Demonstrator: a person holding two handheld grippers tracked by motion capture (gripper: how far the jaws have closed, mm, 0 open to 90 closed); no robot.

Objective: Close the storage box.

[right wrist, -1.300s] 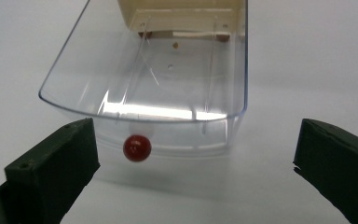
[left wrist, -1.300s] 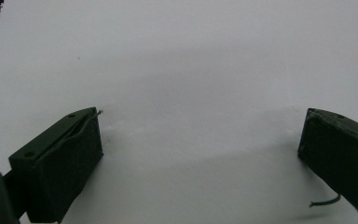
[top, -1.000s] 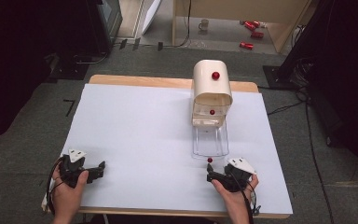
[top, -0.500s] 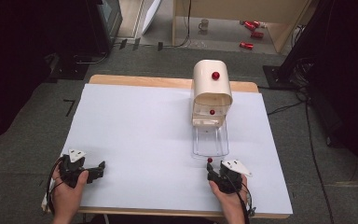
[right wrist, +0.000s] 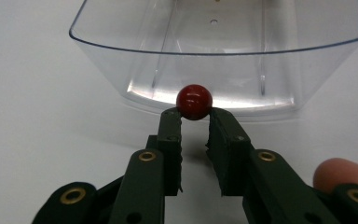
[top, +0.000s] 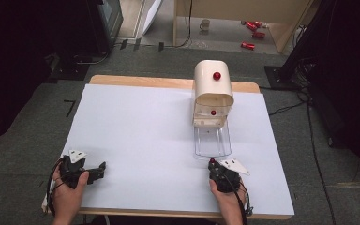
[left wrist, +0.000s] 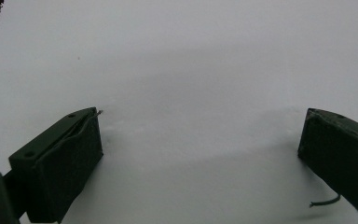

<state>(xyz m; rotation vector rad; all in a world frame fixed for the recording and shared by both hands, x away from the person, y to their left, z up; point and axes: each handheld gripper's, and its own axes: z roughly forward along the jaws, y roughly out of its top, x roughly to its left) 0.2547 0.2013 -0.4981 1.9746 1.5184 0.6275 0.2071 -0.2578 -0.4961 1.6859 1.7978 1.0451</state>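
Observation:
My right gripper (right wrist: 195, 112) is shut on a small red ball (right wrist: 194, 101), pinched at the very tips of its black jaws. It sits just in front of the near wall of a clear plastic tray (right wrist: 223, 70). From above, the right gripper (top: 212, 163) and its red ball (top: 212, 161) lie by the near end of that clear tray (top: 199, 149), which extends from a cream domed box (top: 212, 91). The box carries a red knob (top: 216, 75) on top and another red ball (top: 213, 112) in its opening. My left gripper (top: 102, 167) rests open at the front left of the table.
White paper (top: 140, 126) covers the wooden table (top: 136, 80). In the left gripper view the open jaws frame bare white paper (left wrist: 191, 93). On the floor beyond the table are red cans (top: 252, 29), a mug (top: 206, 23) and cables.
My right gripper has turned from pointing left to pointing forward at the tray, with the red ball still in its tips. The left gripper has stayed put.

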